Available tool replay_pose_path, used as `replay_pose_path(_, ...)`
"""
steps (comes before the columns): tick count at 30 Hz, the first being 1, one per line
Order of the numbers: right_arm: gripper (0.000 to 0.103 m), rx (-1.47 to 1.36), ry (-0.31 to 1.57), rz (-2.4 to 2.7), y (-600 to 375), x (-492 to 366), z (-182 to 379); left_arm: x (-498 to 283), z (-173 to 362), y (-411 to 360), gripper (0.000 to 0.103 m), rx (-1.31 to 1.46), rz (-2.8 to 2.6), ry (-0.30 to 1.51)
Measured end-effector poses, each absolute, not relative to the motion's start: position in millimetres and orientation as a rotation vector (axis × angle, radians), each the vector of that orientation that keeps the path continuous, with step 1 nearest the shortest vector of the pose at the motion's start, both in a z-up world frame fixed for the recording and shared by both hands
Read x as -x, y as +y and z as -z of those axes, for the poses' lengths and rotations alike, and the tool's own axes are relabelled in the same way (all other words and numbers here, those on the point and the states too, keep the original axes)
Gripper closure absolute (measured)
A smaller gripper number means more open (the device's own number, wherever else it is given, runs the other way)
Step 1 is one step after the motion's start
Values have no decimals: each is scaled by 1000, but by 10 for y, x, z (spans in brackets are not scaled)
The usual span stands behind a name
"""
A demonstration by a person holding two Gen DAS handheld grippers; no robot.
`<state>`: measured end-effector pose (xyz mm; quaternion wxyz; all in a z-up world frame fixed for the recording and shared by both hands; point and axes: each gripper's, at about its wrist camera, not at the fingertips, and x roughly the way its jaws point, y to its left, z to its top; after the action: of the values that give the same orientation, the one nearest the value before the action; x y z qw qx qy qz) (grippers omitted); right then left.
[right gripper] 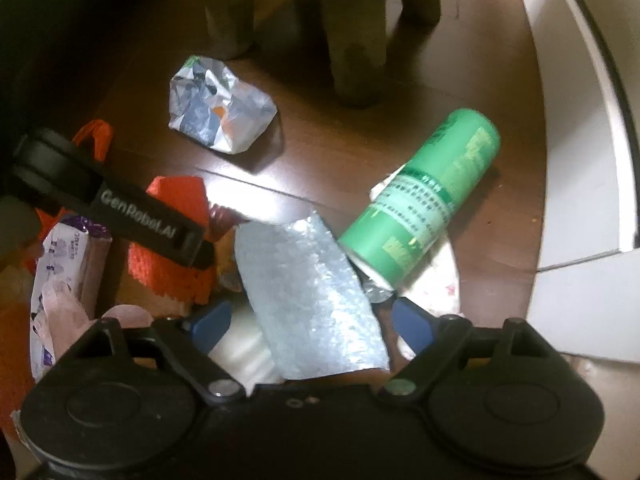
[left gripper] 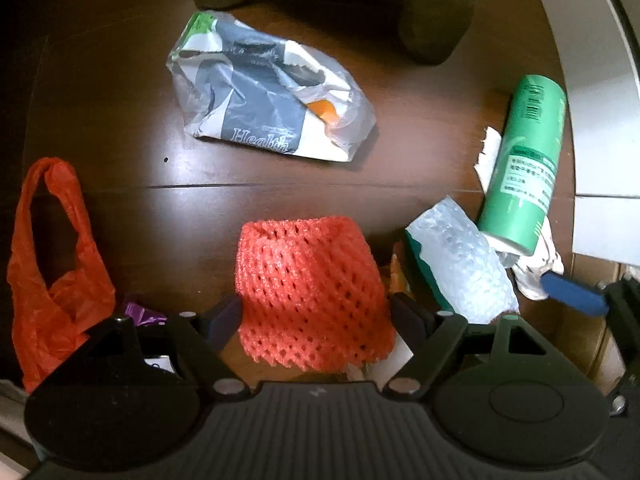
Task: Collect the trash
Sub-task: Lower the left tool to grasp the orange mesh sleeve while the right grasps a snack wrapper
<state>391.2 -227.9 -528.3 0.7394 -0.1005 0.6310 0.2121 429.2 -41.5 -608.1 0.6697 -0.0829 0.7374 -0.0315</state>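
A dark wooden floor (left gripper: 120, 92) is seen across both views, with trash scattered over it. In the left wrist view, a crumpled white and grey plastic bag (left gripper: 264, 92) printed "Health" is seen in the upper middle of the frame, and an orange plastic bag (left gripper: 48, 264) is seen at the left edge. A green spray can (left gripper: 524, 168) is laid on its side at the right, with a piece of bubble wrap (left gripper: 460, 260) just below and left of it. An orange foam net sleeve (left gripper: 308, 292) is seen at the lower middle, set between the spread fingers of the left tongs (left gripper: 316, 316), which are released. In the right wrist view, the right tongs (right gripper: 310, 320) are likewise released, with the bubble wrap (right gripper: 312, 296) lying between the blue fingertips (right gripper: 412, 322). The green can (right gripper: 424, 200) is seen right of centre there, and a purple and white wipes packet (right gripper: 68, 260) at the left.
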Motion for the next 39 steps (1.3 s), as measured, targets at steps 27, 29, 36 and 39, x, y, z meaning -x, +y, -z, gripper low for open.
replay_pose_path(27,66,204,1393,-475,-1679,-3989,5582,-4424,6050,57,81,314,39,1624)
replay_pose_path(29,76,237,1369,-472,-1633,-3954,5537,-4429,6034,47,84,304,43,1622)
replay_pose_path(36,80,249,1310,-452,-1722,-3920,5220,-4423,5798,145,86,314,57,1614)
replay_pose_path(39,80,230,1279,-432,-1809,-3922,4914,-4396,5561,179,87,309,76,1597)
